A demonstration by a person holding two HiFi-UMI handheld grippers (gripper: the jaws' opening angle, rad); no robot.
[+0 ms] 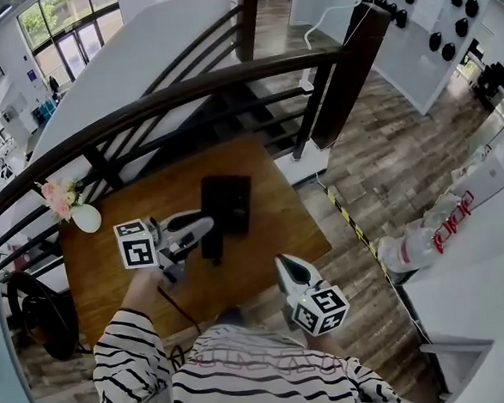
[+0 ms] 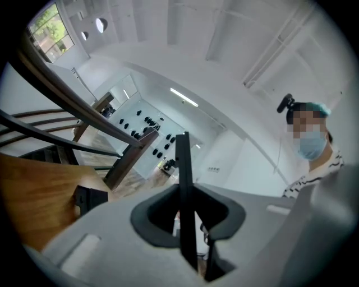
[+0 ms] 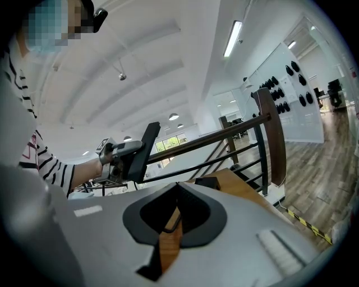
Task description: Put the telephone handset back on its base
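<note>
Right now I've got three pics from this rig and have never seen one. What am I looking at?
There is no robot here. A person in a striped top holds a hand-held two-jaw gripper in each hand. Each gripper carries a marker cube.

The top-down picture comes from a camera on the person's head. The other two come from cameras that ride on the grippers and look along their jaws.

A wooden table stands by a stair railing. The black phone base lies on it, and a white vase of flowers sits at its far left corner.

The left gripper is shut on the black handset, held above the table just short of the base. The right gripper is shut and holds nothing.
</note>
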